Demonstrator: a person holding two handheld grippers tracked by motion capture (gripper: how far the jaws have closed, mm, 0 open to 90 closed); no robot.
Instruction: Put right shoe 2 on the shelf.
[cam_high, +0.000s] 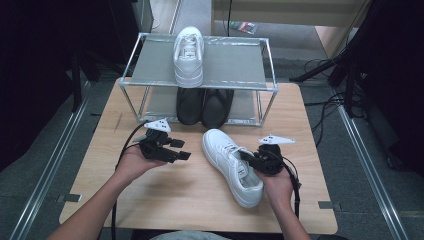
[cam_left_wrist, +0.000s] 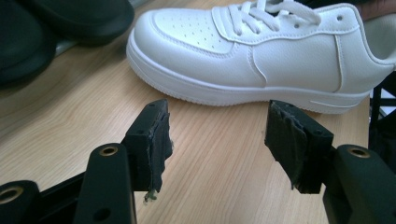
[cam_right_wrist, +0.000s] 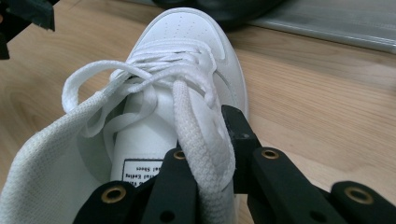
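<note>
The left gripper (cam_high: 181, 149) hovers over the table (cam_high: 100, 165) left of centre, its jaws parted with only bare wood between them; no earlier look is at hand, so only that wide stance can be told. Its pads (cam_left_wrist: 156, 140) point at the side of the white sneaker (cam_high: 232, 165), near it but apart. Between this gripper and the table's left edge the wood lies open, and so does the strip toward the near edge.

The sneaker lies on the table right of centre, toe toward the shoe rack (cam_high: 200, 85) at the far edge, heel toward the near edge. The right gripper (cam_right_wrist: 205, 154) is clamped on the sneaker's collar wall by the laces (cam_right_wrist: 140, 70), one jaw inside the opening. Right of it, bare wood runs to the table's right edge.

On the rack, a second white sneaker (cam_high: 188, 55) sits on the top shelf and black shoes (cam_high: 204, 106) below, their toes just short of the held sneaker's toe.
</note>
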